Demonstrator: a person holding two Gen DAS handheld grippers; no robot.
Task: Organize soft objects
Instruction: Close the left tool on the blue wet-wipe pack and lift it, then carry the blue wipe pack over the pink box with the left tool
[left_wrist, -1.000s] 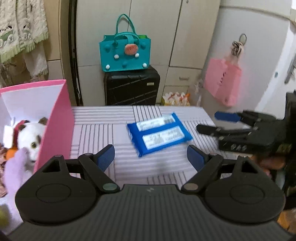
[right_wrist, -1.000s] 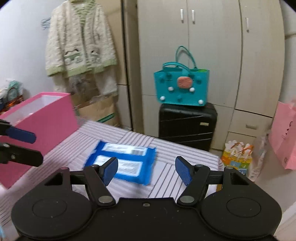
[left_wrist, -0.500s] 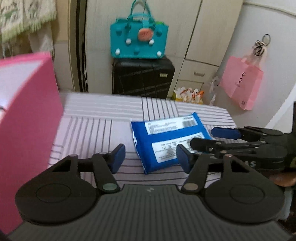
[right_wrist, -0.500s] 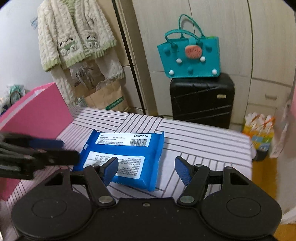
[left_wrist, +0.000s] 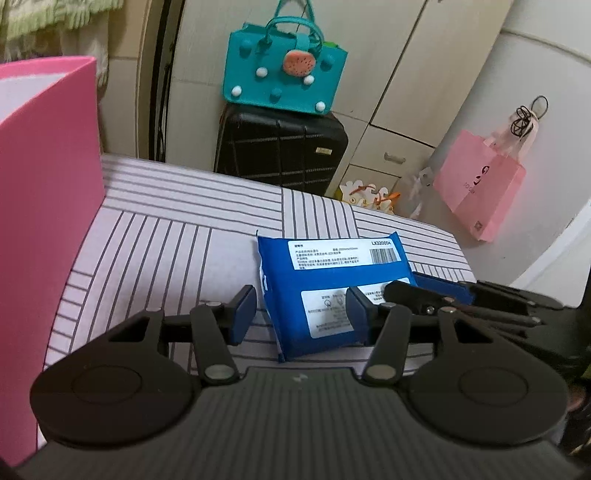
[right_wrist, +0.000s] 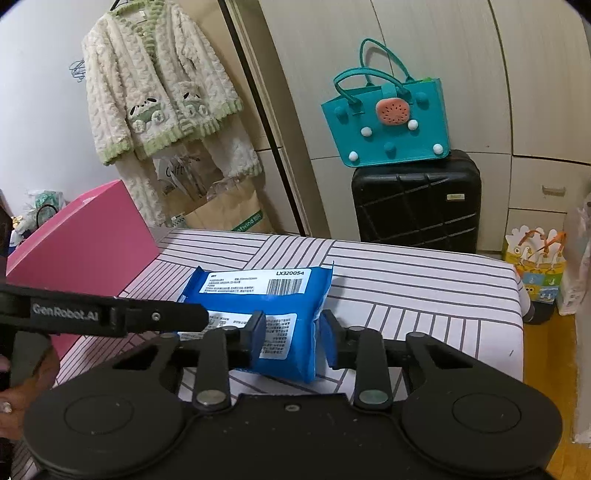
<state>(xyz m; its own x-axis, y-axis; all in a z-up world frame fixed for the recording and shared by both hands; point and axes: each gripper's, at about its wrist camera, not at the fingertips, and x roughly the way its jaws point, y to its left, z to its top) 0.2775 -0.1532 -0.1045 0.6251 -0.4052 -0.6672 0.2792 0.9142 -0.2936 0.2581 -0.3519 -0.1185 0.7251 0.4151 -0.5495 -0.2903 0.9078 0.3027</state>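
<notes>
- Both tools are down at the blue pack (right_wrist: 266, 306), which lies flat on the striped tabletop (left_wrist: 177, 236), label side up with the barcode at its far end.
- The right gripper (right_wrist: 291, 332) is the one in business: its jaws stand partly open and straddle the pack's near right corner, one blue pad at the label face and the other just off the side seam. I cannot tell whether either pad has made contact; nothing looks pinched or lifted.
- The left gripper (left_wrist: 301, 308) is wider open, holding nothing. The pack's near left edge sits between its jaws, closer to the right-hand finger, while the left-hand finger has bare tabletop ahead of it.
- Seen from the left wrist, the right tool's fingers come in from the side, just beyond the left gripper's right jaw and low over the pack's near right corner.
- The pink box (right_wrist: 88, 236) stands off to the left of both sets of jaws, near the pack but apart from it: the likely destination.
- Handling call: this looks like a soft, light film pouch, probably wipes or tissues. It should squash under the pads, and the glossy wrap may slide.
- Best hold, I'd judge: across the plump near end, well in from the crimped seam, with a corner grip likely to let it droop and twist.
</notes>
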